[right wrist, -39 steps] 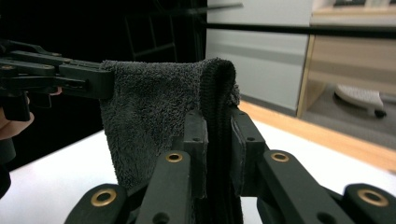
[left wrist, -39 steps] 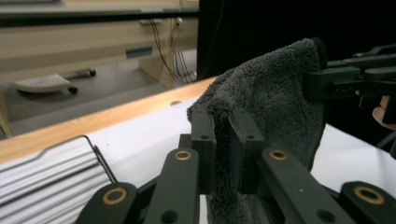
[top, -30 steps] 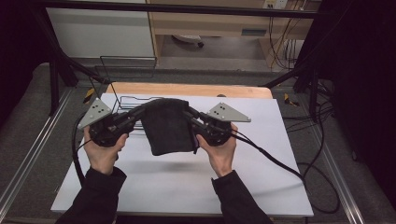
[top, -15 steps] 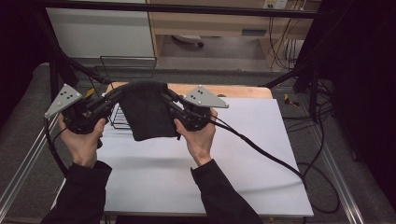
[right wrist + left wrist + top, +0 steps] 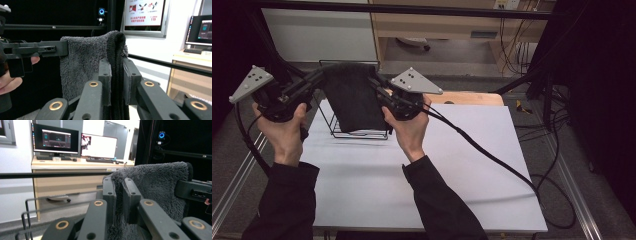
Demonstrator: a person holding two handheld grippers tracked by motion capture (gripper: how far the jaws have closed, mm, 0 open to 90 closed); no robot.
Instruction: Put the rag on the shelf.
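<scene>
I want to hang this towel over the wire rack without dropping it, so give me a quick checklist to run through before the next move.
1. Left gripper shut on the dark grey towel: ok, its edge is pinched between the jaws.
2. Right gripper shut on the towel: ok, a folded edge is clamped.
3. Towel held spread between both grippers: ok, the top edge runs roughly level.
4. Towel lifted off the white table: ok, it hangs free.
5. Towel lined up over the black wire rack: cannot tell, the towel hides most of the rack.
6. Cable clear of the rack: ok, it trails off right.
</scene>
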